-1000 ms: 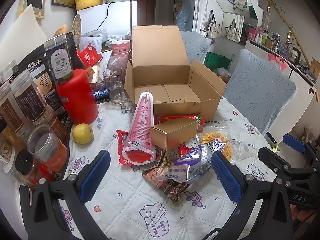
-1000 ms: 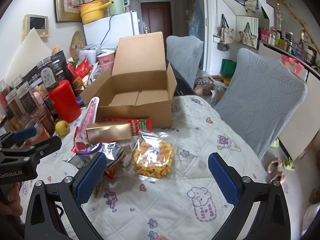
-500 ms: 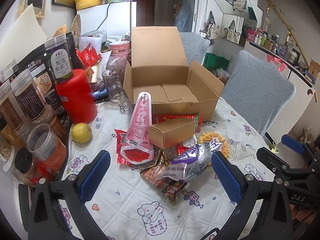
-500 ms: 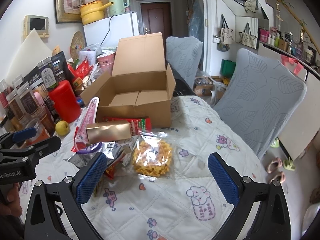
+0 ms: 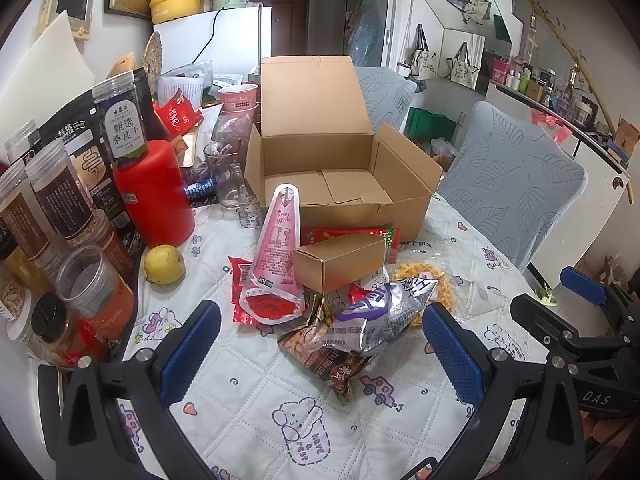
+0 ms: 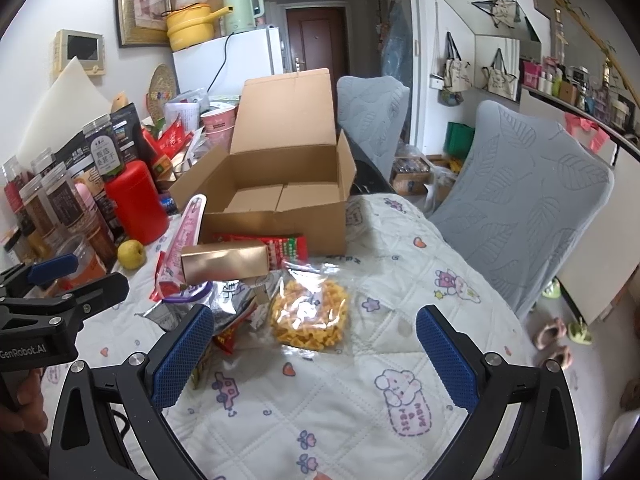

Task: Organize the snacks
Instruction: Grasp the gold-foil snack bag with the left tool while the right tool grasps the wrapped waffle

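Note:
An open, empty cardboard box (image 5: pixel 340 184) stands at the table's middle back, also in the right wrist view (image 6: pixel 280 200). In front of it lies a snack pile: a pink rose pouch (image 5: pixel 276 256), a small brown carton (image 5: pixel 340 262), a red packet (image 5: pixel 348 234), a silver-purple bag (image 5: pixel 380 312), a dark nut packet (image 5: pixel 328 354) and a clear bag of yellow snacks (image 6: pixel 310 314). My left gripper (image 5: pixel 320 354) is open and empty just before the pile. My right gripper (image 6: pixel 314 354) is open and empty, near the yellow snack bag.
Jars and canisters (image 5: pixel 52 216), a red canister (image 5: pixel 152 192), a glass mug (image 5: pixel 228 176) and a yellow fruit (image 5: pixel 164 264) crowd the table's left side. Grey chairs (image 6: pixel 520 208) stand to the right. The quilted tablecloth (image 6: pixel 360 400) covers the table.
My left gripper has eased slightly forward toward the snack pile. The right gripper has barely moved. Both stay open.

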The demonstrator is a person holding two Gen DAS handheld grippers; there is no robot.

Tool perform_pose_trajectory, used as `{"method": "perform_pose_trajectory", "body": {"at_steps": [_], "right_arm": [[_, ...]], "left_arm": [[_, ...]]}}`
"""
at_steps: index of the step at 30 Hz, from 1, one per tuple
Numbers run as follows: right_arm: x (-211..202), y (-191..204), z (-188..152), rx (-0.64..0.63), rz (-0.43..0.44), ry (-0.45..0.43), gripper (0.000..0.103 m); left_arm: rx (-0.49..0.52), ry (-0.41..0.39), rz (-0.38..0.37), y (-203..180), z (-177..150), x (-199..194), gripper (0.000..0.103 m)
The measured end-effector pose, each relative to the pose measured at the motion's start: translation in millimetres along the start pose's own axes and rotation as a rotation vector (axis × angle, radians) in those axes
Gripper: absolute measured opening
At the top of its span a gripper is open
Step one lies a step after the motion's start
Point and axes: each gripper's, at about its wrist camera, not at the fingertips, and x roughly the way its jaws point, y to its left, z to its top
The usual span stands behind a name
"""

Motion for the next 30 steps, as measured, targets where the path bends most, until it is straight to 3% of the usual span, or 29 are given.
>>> {"method": "perform_pose_trajectory", "body": {"at_steps": [12,30], "right_arm": [[-6.4,0.6,-13.8,0.001,0.010,-0.001,0.103],[44.2,-7.4,-47.7,0.034,0.113,0.108,0.103]], "left_arm": [[-0.016,0.005,-0.037,2.8,-17.0,-2.6,0.103],[-0.038,0.115,-0.163,4.5,-51.4,56.7,0.103]]}}
